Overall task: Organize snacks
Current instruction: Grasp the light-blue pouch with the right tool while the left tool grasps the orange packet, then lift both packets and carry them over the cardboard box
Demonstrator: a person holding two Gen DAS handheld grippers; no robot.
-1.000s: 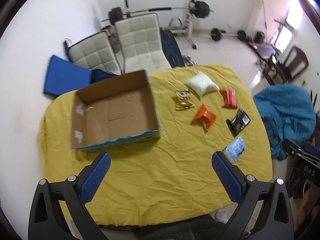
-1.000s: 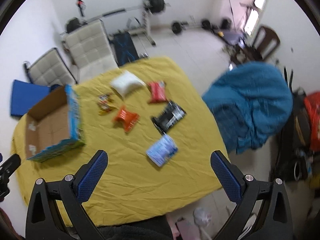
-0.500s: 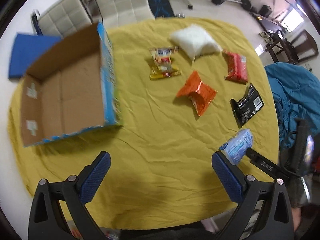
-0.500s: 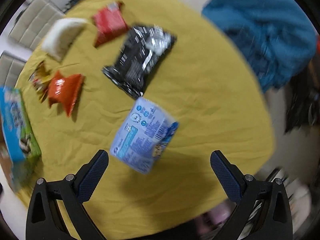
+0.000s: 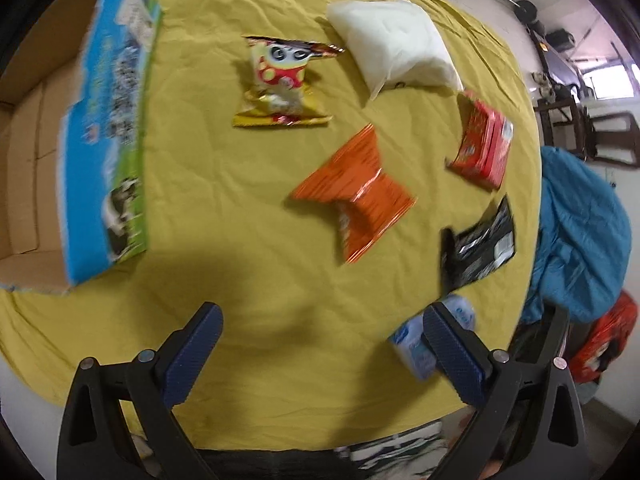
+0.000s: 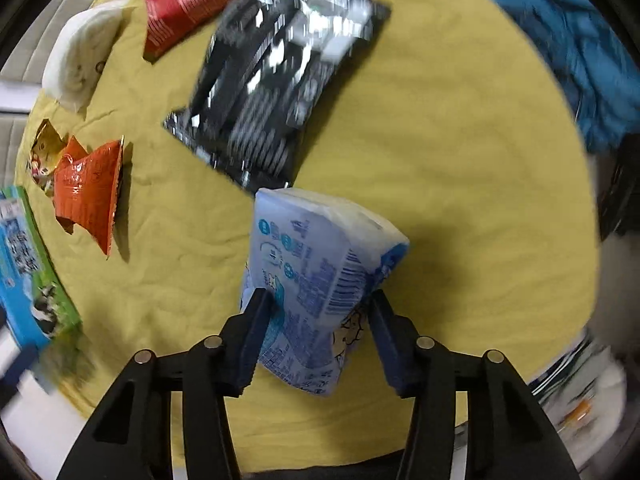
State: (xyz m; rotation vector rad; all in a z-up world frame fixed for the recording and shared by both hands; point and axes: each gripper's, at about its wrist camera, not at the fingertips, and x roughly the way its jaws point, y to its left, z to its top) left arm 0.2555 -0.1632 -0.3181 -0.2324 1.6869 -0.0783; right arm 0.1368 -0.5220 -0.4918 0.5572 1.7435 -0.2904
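The right tongs clamp the pale blue packet at six o'clock on the desk; the left tongs hang apart, empty. Pickup step, likely; next, carry it to the box at nine o'clock.

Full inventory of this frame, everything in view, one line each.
Light blue printed snack packet: 1, pale blue, between the right gripper's fingers.
Black and silver foil packet: 1, on the cloth beyond the blue packet.
Red snack packet: 1, right side of the cloth.
Orange foil packet: 1, mid-cloth.
Yellow cartoon-print packet: 1, between the box and the white bag.
White pillow-shaped bag: 1, far side.
Open cardboard box with blue-green printed side: 1, left edge.
Yellow tablecloth: 1, covers the table.
Teal fabric heap: 1, right of the table.
Left gripper: black with blue pads, open, empty.
Right gripper: shut on the blue packet.
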